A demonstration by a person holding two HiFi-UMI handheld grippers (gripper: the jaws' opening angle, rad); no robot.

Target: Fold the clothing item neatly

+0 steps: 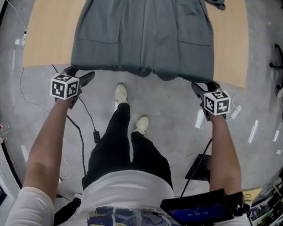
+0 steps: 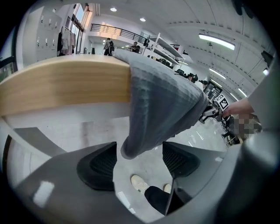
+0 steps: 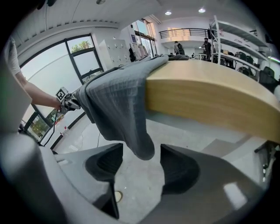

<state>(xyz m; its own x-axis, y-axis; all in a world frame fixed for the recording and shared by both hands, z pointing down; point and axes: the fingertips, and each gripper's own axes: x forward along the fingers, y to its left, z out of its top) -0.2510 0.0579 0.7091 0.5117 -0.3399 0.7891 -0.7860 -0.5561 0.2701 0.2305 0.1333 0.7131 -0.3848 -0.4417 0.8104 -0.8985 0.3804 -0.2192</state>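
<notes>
Grey waffle-knit garment [image 1: 147, 32] lies flat on a pale wooden table [image 1: 49, 24], its long axis running from 12 to 6 o'clock, its hem [image 1: 142, 69] drooping over the near edge. My left gripper [image 1: 80, 73] sits at the hem's 7 o'clock corner, my right gripper [image 1: 205, 87] at 5 o'clock (equally near). Both have jaws apart, a hem corner hanging between them, unpinched.

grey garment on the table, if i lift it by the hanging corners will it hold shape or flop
Probably floppy: the garment bends limply over the table edge and its corners droop. Likely not slippery, as the weave looks textured in the left gripper view. Its hem looks thick, so perhaps heavyish for cloth.
</notes>
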